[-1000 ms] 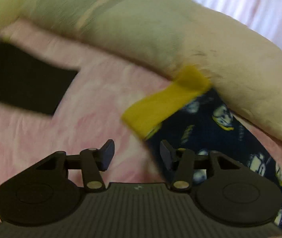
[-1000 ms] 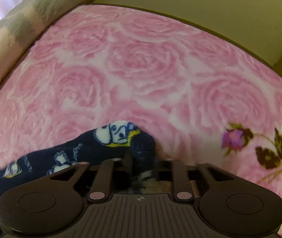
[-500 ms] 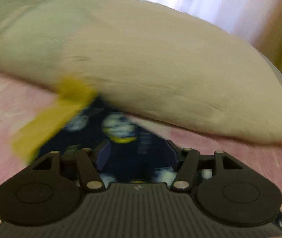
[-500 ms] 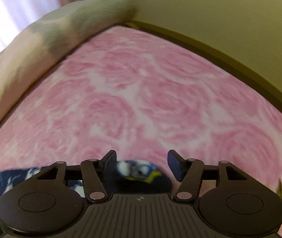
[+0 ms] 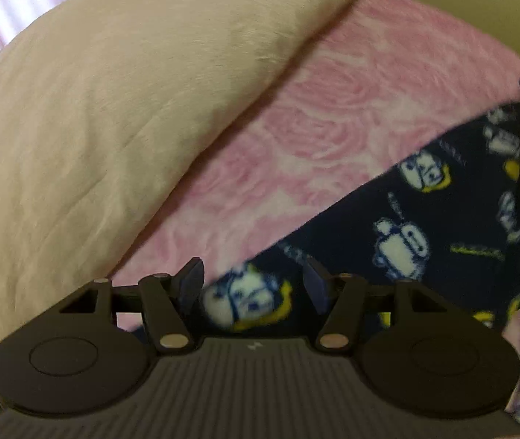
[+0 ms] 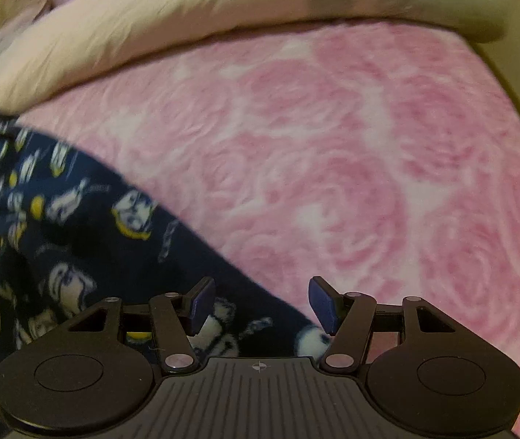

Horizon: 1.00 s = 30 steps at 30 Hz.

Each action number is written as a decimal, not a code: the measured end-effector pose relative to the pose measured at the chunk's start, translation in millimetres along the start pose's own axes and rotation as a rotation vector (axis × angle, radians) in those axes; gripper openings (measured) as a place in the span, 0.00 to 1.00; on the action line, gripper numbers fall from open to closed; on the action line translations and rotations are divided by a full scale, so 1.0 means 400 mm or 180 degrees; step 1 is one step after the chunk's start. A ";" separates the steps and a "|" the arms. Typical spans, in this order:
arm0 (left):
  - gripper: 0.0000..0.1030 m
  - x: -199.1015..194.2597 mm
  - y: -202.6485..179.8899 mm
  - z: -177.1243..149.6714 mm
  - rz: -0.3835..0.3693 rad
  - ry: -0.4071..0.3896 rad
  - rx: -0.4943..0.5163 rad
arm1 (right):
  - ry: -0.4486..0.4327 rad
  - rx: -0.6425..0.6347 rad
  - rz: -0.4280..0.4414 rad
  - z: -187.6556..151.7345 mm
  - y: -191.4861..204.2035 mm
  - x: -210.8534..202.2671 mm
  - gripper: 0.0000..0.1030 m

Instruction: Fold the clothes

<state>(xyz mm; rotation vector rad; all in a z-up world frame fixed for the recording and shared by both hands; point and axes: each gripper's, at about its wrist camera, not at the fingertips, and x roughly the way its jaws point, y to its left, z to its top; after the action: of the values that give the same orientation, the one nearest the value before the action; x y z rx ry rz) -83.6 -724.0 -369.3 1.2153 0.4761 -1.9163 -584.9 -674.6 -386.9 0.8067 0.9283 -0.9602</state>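
Right gripper [image 6: 260, 301] released garment [image 6: 77, 226], pink bedspread [image 6: 369, 164], pillow [image 5: 95, 109]

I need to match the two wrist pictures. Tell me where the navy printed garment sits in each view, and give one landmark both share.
Left wrist: the navy printed garment fills the lower right, running down between the open fingers of the left hand-held gripper.
Right wrist: it fills the lower left, reaching under the open right hand-held gripper.
Shared landmark: the cream pillow above the pink rose blanket.
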 end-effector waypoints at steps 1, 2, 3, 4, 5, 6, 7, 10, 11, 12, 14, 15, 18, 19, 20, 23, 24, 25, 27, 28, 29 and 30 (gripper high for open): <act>0.55 0.020 -0.008 0.008 0.0019 0.0039 0.0097 | 0.0048 -0.0064 0.0052 0.002 0.002 0.012 0.59; 0.55 0.046 -0.013 0.010 0.0011 0.0126 0.0190 | 0.0096 -0.0128 0.0104 0.005 0.004 0.024 0.59; 0.55 0.072 -0.020 0.006 -0.0014 0.0253 0.0284 | 0.0144 -0.0192 0.0155 0.007 0.006 0.036 0.59; 0.48 0.098 -0.027 0.002 -0.0039 0.0382 0.0377 | 0.0191 -0.0256 0.0207 0.010 0.008 0.048 0.58; 0.43 0.098 -0.031 0.002 -0.0085 0.0325 0.0406 | 0.0239 -0.0320 0.0259 0.012 0.010 0.060 0.58; 0.18 0.097 -0.034 0.001 -0.0130 0.0265 0.0434 | 0.0171 -0.0329 0.0250 0.025 0.015 0.056 0.51; 0.05 0.096 -0.038 0.000 -0.0175 0.0206 0.0462 | 0.0094 -0.0334 0.0236 0.039 0.019 0.050 0.16; 0.05 0.062 -0.043 0.003 0.0115 0.0001 0.0609 | -0.0138 -0.0347 0.0194 0.079 0.033 0.033 0.05; 0.05 0.050 -0.034 0.007 0.0226 -0.0073 0.0592 | -0.0215 -0.0351 0.0179 0.093 0.037 0.028 0.05; 0.05 0.038 -0.025 0.011 0.0337 -0.0147 0.0574 | -0.0293 -0.0355 0.0165 0.107 0.042 0.022 0.05; 0.05 0.016 0.013 0.029 0.0627 -0.0319 0.0370 | -0.0448 -0.0363 0.0137 0.134 0.051 0.011 0.05; 0.06 0.019 0.024 0.039 0.0772 -0.0342 0.0267 | -0.0525 -0.0368 0.0123 0.147 0.056 0.005 0.05; 0.23 0.059 0.024 0.062 0.1169 -0.0148 0.0170 | -0.0631 -0.0413 -0.0117 0.200 0.094 0.034 0.06; 0.26 0.078 0.012 0.065 0.1293 -0.0043 0.0232 | -0.0565 -0.0414 -0.0237 0.209 0.104 0.056 0.11; 0.28 0.086 -0.002 0.063 0.1375 -0.0022 0.0287 | -0.0492 -0.0413 -0.0358 0.217 0.114 0.079 0.34; 0.31 0.060 -0.014 0.046 0.1488 -0.0122 0.0023 | -0.0720 -0.0183 -0.0624 0.174 0.096 0.049 0.77; 0.34 0.037 -0.004 0.033 0.1467 -0.0188 -0.0210 | -0.0825 -0.0069 -0.0637 0.153 0.080 0.024 0.77; 0.35 0.014 0.005 0.020 0.1445 -0.0254 -0.0445 | -0.0879 0.0145 -0.0593 0.135 0.059 0.000 0.77; 0.35 -0.044 0.032 -0.034 0.1288 -0.0365 -0.1113 | -0.0913 0.0760 -0.0330 0.069 -0.010 -0.055 0.77; 0.35 -0.073 0.044 -0.064 0.1177 -0.0408 -0.1475 | -0.0887 0.1044 -0.0227 0.023 -0.041 -0.077 0.77; 0.34 -0.098 0.046 -0.098 0.1062 -0.0458 -0.1804 | -0.0856 0.1325 -0.0126 -0.024 -0.072 -0.100 0.77; 0.32 -0.119 0.034 -0.133 0.0944 -0.0508 -0.2094 | -0.0805 0.1563 -0.0100 -0.085 -0.092 -0.121 0.77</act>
<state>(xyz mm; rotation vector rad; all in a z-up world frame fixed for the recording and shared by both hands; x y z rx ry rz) -31.7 -676.5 -351.1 0.6527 0.7225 -1.4197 -641.6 -642.9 -361.8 1.0524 0.4891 -1.3090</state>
